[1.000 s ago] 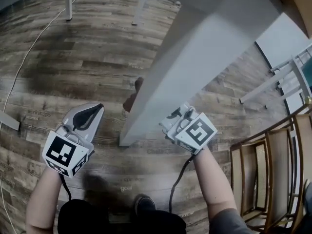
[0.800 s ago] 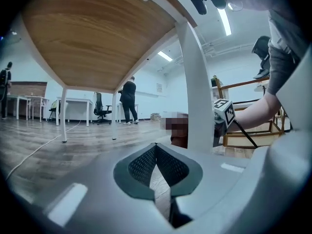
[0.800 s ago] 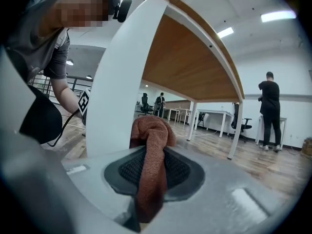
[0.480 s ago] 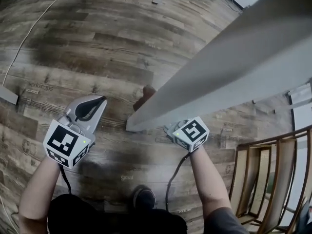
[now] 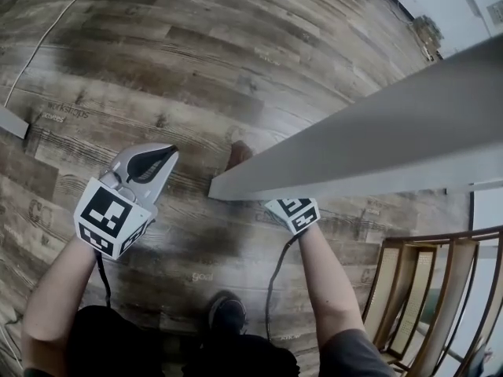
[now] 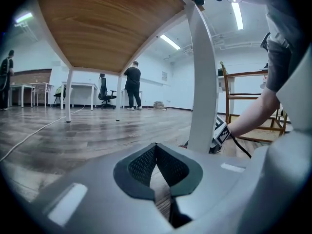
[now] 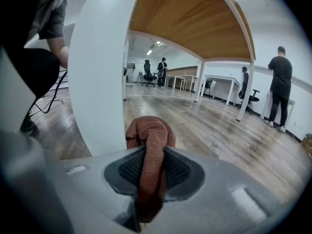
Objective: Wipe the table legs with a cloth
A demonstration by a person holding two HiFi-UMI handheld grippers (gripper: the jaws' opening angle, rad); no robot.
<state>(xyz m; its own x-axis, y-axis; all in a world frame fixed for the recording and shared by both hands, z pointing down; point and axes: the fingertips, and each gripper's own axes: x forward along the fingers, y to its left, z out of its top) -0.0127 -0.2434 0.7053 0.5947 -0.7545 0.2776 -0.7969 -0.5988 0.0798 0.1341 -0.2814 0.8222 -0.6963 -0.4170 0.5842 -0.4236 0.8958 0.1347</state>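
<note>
Our right tool [image 7: 147, 152] grips the cloth [image 7: 148, 130] by one fold beside the leg [image 7: 100, 82], left tool [image 6: 156, 147] closed empty; hard rubbing could tug it free.

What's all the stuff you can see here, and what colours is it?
table leg: one close up, white, slanting across the head view down to the floor
tabletop: one, brown wood underside, overhead
cloth: one, reddish-brown, next to the leg
floor: brown wood planks, everywhere below
chair: at least one, light wood, at the right
other tables: several, white, far back
people: a few, dark clothes, far back
shoe: one showing, dark, bottom of head view
arms: two, bare
left claw: grey, shut, empty, left of the leg
right claw: grey, shut on the cloth
</note>
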